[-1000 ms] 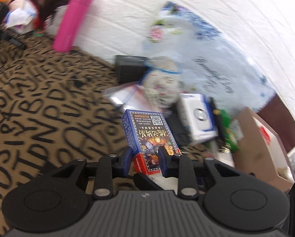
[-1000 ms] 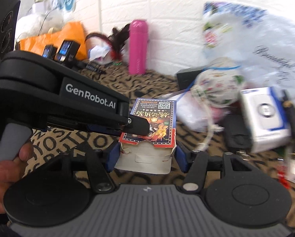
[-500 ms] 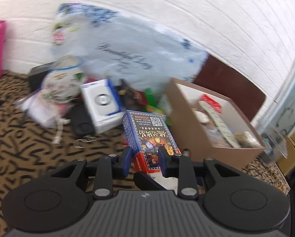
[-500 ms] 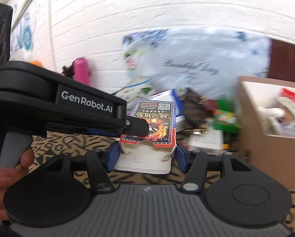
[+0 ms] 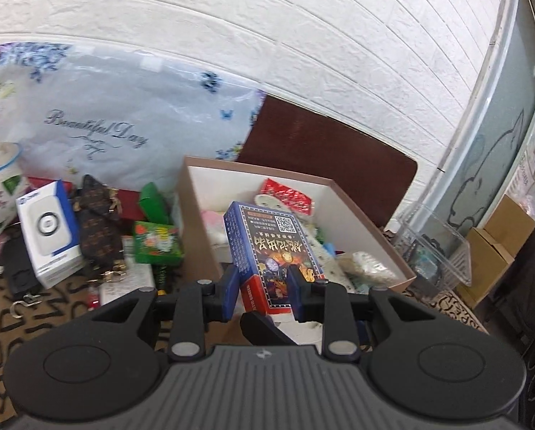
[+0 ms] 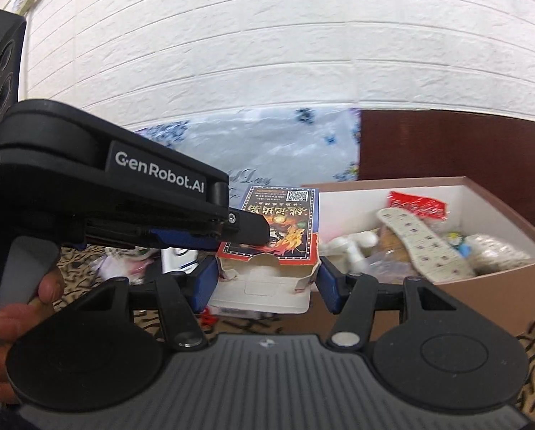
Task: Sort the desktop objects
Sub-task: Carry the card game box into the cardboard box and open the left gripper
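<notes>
We are carrying the card box [image 5: 272, 251] across the desk [image 5: 34, 308] with both tools, and the view has swung a long way: a second ago the pink bottle and the patterned cloth filled the background, half a second ago the brown cardboard box [image 5: 195, 222] had come in at the edge, and now that box sits right behind the card box in both wrist views. The left hand-held gripper [image 5: 263, 283] is closed to a narrow gap on the lower part of the card box, its blue pads pressing the two thin sides, and that grip looks the same as before. The right hand-held gripper [image 6: 263, 276] stands about half open, and its pads lie against the wider sides at the torn, open end of the card box [image 6: 278, 229]; we judge that it grips the box, though the pale flap hides part of the contact. The card box is therefore in the air, held between the two tools, just in front of the cardboard box and a little above its near wall. The cardboard box already holds a red packet [image 5: 289, 193], a patterned insole [image 6: 425, 243] and other small goods, while a white and blue carton [image 5: 48, 229] and a green packet [image 5: 156, 242] lie on the desk to the left of it. We take this to mean the transport is nearly done, and what remains is to bring the card box over the rim and release it inside.
</notes>
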`<state>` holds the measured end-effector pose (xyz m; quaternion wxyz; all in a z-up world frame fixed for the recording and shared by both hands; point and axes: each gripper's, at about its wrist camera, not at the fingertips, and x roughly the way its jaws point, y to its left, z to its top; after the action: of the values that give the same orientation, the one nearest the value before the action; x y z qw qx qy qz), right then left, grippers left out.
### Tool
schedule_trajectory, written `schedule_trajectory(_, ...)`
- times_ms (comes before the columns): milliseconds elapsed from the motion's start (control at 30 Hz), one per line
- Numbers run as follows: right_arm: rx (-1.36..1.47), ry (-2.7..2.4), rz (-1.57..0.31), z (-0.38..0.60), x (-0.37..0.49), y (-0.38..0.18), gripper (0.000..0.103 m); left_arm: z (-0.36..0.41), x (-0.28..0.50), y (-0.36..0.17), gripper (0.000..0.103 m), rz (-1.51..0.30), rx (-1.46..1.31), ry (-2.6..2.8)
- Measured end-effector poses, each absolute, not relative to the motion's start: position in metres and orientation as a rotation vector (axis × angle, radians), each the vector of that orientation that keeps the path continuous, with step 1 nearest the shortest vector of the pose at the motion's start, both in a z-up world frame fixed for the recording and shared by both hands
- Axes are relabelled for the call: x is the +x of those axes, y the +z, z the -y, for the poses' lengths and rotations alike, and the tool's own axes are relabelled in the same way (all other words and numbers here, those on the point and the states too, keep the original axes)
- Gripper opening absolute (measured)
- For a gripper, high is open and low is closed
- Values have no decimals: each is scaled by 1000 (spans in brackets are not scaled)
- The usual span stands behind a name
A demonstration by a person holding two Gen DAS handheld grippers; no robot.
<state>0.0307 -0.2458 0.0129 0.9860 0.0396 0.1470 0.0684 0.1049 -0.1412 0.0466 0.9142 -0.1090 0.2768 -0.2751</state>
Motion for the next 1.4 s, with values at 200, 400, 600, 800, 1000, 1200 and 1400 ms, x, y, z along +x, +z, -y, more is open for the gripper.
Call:
schedule_trajectory(200,84,78,-295,270,47,14,58,171,128,46,30,-573,-219,-609)
schedule_trajectory(400,87,39,-313,291,74,9,58,195,151,43,30,-563,-172,-653)
schedule_trajectory(600,103,14,-337,308,100,8,58,210,178,38,30,-562,-167,-657)
schedule_trajectory(800,56,0,-371,319,133,14,58,216,205,39,30,-576,-196,-670)
schedule_trajectory(1000,4,-17,-398,321,161,19,58,219,226,31,45,-598,-196,-649)
schedule_trajectory(1200,-33,-54,-442,320,174,14,74,204,235,29,85,-607,-270,-626)
schedule_trajectory(1400,-75,-98,-439,317,172,9,96,199,232,30,99,-623,-283,-616)
